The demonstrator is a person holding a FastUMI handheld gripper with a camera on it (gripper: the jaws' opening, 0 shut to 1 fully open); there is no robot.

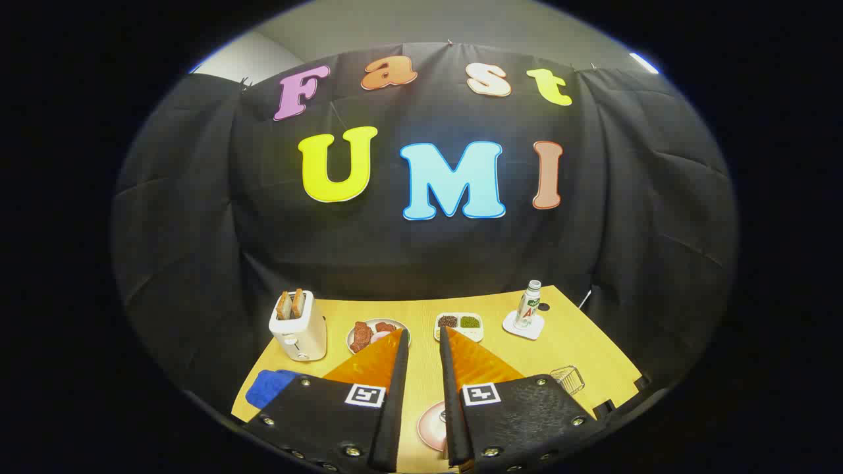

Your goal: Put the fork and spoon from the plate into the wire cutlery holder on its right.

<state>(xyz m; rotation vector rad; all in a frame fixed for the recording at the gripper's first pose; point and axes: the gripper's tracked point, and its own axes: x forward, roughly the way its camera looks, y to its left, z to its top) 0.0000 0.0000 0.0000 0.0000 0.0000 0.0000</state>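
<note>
In the gripper view we hold the gripper (425,342) high above the wooden table (573,342), its fingers parted by a narrow gap with nothing between them; we judge this a pause before reaching down.

Low between the fingers, close under us, lies the pink plate (431,424). The right finger covers most of it, so we cannot make out the fork or the spoon; a small dark speck at the plate's edge may be part of one, but we cannot tell.

To the right of the right finger stands the wire cutlery holder (568,378), faint and see-through against the wood, near the table's edge. It sits just beside the plate's side, which suits a short carry.

Beyond the fingertips are a plate of meat (369,332) on the left, partly hidden by the left finger, and a divided tray of beans (460,322) on the right. Left of these is a white toaster (298,329) with two slices standing in it. Far right, a bottle (528,304) stands on a white coaster (523,327). A blue cloth (270,387) peeks out behind the left finger, cut off.
</note>
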